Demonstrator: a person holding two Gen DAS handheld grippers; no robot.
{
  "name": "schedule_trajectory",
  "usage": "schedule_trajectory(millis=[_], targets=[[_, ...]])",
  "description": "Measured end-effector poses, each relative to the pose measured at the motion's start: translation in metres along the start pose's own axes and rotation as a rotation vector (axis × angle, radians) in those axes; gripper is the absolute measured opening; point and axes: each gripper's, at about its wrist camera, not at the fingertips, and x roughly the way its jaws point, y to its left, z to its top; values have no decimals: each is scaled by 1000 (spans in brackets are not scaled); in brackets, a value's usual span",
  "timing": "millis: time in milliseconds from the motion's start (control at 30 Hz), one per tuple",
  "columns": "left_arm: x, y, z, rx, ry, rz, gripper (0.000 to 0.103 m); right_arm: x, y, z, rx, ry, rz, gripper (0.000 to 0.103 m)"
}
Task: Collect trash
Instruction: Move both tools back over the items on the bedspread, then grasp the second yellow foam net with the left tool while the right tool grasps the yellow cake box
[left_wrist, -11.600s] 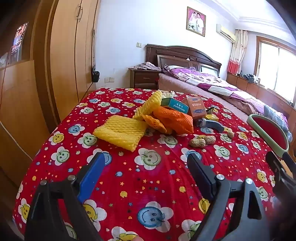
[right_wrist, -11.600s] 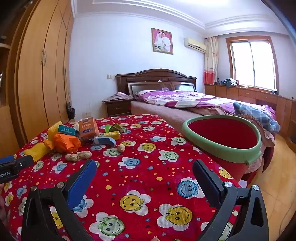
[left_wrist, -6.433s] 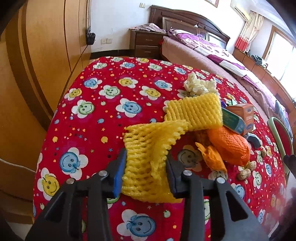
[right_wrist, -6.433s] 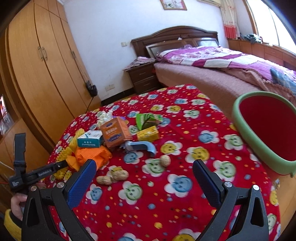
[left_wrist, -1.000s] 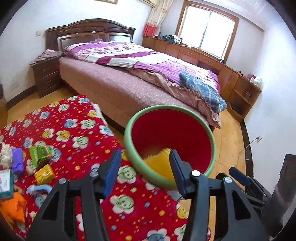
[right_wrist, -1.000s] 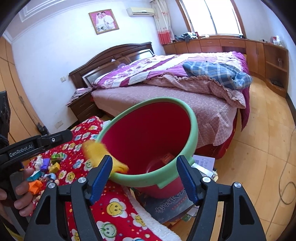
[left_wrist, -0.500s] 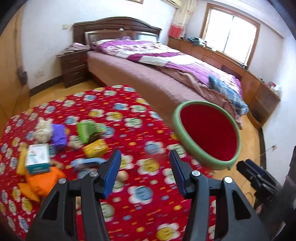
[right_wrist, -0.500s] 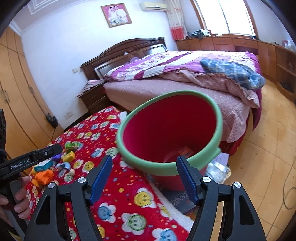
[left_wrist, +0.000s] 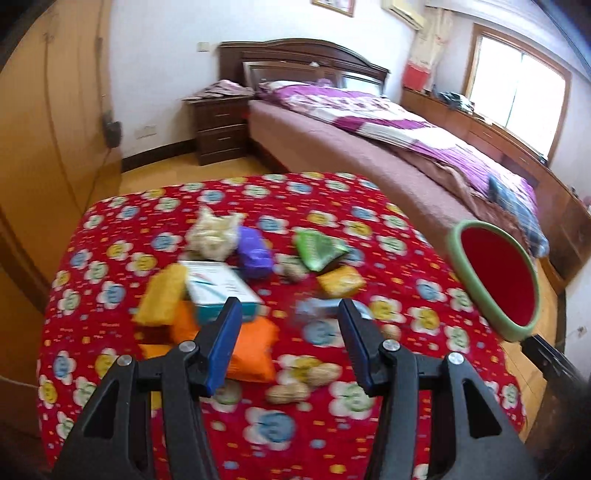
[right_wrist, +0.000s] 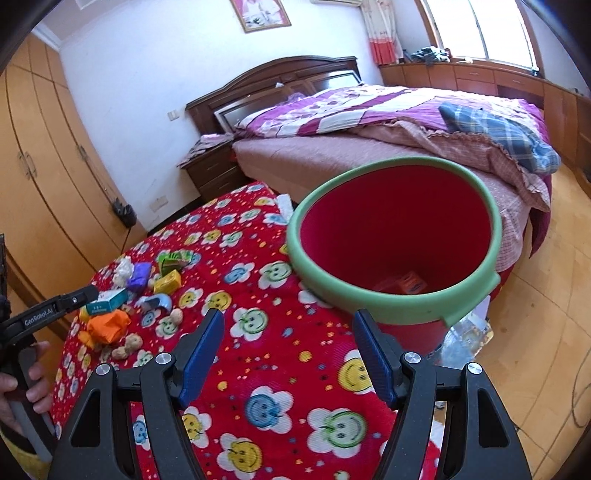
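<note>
Left gripper (left_wrist: 290, 328) jaws spread wide, gripping nothing, above the red tablecloth (left_wrist: 229, 424). Ahead of the tips, trash: orange netting (left_wrist: 251, 349) by the left jaw, white-teal box (left_wrist: 218, 286) beyond, peanuts (left_wrist: 295, 384) between (blurred, possibly more). Right gripper (right_wrist: 288, 345) likewise parted, empty, tilted down. Red bin (right_wrist: 399, 236) with green rim just beyond its right jaw.

red bin (right_wrist: 391, 236) green-rimmed, red smiley-flower tablecloth (left_wrist: 369, 218)
</note>
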Motion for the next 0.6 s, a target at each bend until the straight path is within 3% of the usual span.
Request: schedule_trajectory(millis=[333, 600], targets=[[17, 61, 4, -74, 1, 113, 54, 12, 18, -4, -22, 35, 3, 73], [37, 82, 1, -103, 20, 92, 54, 23, 37, -1, -57, 69, 9, 73]])
